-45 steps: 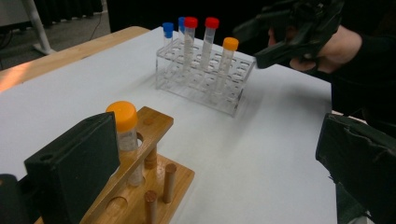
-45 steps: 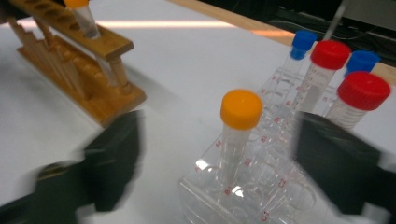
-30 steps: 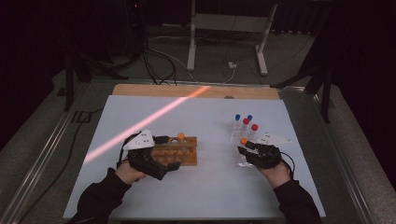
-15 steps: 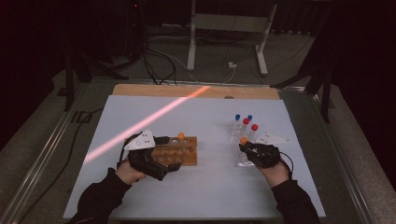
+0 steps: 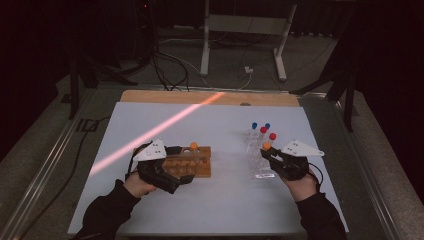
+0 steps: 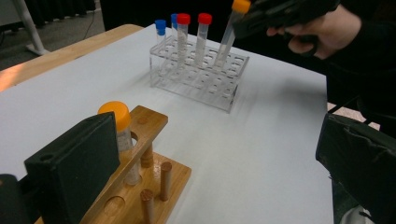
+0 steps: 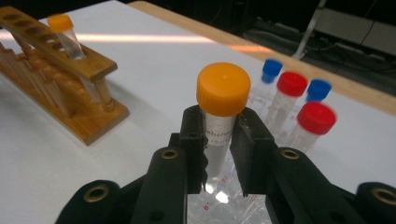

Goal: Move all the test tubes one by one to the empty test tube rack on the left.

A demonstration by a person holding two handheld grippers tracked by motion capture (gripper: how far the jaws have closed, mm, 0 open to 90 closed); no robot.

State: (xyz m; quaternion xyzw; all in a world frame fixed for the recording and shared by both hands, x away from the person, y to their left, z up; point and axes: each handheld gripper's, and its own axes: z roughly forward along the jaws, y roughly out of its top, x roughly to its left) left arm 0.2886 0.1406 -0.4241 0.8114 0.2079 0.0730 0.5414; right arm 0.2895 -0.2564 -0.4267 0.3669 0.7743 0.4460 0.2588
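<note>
1. The right gripper view shows the right tool (image 7: 219, 154) pinching an orange-capped tube (image 7: 221, 112) just under its cap; the high view gives the tube as an orange dot (image 5: 267, 146) above the clear rack (image 5: 260, 167).
2. The left gripper view shows the tube (image 6: 229, 35) tilted, its lower end still within the clear rack (image 6: 196, 77) among two red-capped and two blue-capped tubes.
3. The left tool (image 5: 182, 172) sits spread around the wooden rack (image 5: 192, 162) on the tabletop (image 5: 220, 210), which holds another orange-capped tube (image 6: 119, 126).
4. Printing on the held tube is too blurred to read.
5. Against the earlier frames, the right tool's jaws have just closed on the tube and lifted it slightly; the left hand is unmoved.
</note>
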